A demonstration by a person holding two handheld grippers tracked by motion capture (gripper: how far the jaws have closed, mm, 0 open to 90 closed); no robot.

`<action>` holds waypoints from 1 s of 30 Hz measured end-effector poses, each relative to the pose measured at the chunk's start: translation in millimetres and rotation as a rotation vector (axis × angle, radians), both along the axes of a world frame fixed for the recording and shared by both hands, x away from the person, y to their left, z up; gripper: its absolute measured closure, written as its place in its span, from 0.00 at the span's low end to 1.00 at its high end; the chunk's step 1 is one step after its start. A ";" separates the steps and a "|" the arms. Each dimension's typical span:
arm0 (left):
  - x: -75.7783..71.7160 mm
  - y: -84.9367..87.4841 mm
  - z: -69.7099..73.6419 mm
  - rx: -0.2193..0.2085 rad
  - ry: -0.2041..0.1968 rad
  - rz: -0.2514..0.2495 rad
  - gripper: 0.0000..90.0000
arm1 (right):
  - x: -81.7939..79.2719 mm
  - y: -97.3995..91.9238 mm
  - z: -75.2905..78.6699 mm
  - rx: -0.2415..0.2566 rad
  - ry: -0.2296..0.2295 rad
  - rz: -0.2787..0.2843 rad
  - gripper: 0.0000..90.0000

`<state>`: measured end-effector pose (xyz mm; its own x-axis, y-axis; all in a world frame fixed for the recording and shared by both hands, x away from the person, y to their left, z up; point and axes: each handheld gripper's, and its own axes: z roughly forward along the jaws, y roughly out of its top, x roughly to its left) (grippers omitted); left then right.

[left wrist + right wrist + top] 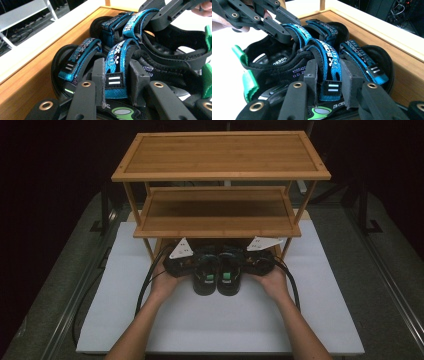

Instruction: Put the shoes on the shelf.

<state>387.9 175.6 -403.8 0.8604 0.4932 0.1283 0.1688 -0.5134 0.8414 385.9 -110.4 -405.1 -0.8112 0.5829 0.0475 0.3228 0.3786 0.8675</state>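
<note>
With each gripper's jaws clamped on a blue strap, keep the left gripper and right gripper level, sliding both black strapped sandals squarely beneath the three-tier bamboo rack.

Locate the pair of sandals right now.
In the high view the pair of sandals sits side by side at table centre, on the white mat at the front foot of the bamboo shelf rack, each strapped sandal clamped by one tongs.

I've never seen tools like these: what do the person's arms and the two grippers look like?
Forearms bare, no sleeves. Each hand holds a black gripper, the left gripper and the right gripper: two black jaws with brass-ringed holes, a pale grey three-cornered plate on top, and a thick black cable trailing back.
</note>
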 end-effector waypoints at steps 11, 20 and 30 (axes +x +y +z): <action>0.7 2.7 -0.2 -0.032 0.027 0.006 0.61 | -0.1 1.6 2.1 0.027 0.007 -0.020 0.66; -10.7 10.0 14.0 -0.066 0.058 0.017 0.46 | -12.9 -6.3 16.0 0.043 0.007 -0.030 0.54; -33.1 29.8 19.5 -0.059 0.093 0.025 0.40 | -40.5 -24.2 17.5 0.013 0.042 -0.058 0.45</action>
<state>354.8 205.4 -384.3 0.8544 0.5194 0.0184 0.2599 -0.4577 0.8503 345.4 -134.7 -387.7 -0.7730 0.6281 0.0888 0.3806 0.3472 0.8571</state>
